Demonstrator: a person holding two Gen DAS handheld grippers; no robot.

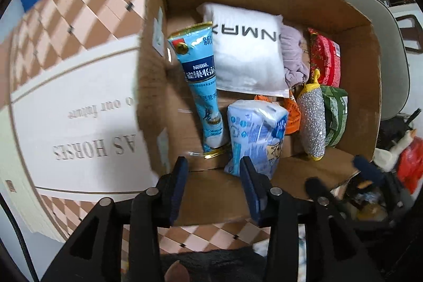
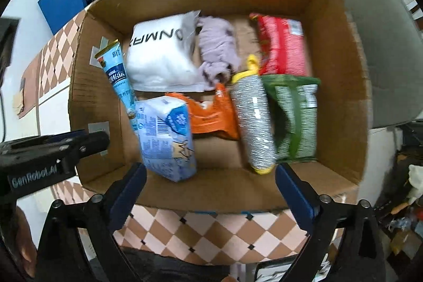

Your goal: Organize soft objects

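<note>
While both of your tools hover at the near edge of an open cardboard box [image 2: 341,86], neither has hold of anything. Your left tool [image 1: 214,163] has its blue-padded fingers parted with only air between them; your right tool [image 2: 210,171] is spread much wider, also bare.

Inside the box lie the soft things. A pale blue tissue pack [image 2: 166,139] sits nearest, by the front left. A tall light-blue Nestlé pouch [image 1: 198,81] leans against the left wall, its lower end partly hidden behind the tissue pack. Behind them lies a white pillow-like bag [image 2: 161,57], its lettering cut off. Beside it sits a crumpled lilac cloth [image 2: 216,49], too blurred to identify further. An orange packet [image 2: 211,115] is partly covered by its neighbours. A silver glittery scrubber with yellow ends [image 2: 255,120] lies between the orange packet and a green packet [image 2: 296,120]. A red packet [image 2: 283,44] rests at the back right.

The box stands on a checkered desk [image 2: 211,234].
</note>
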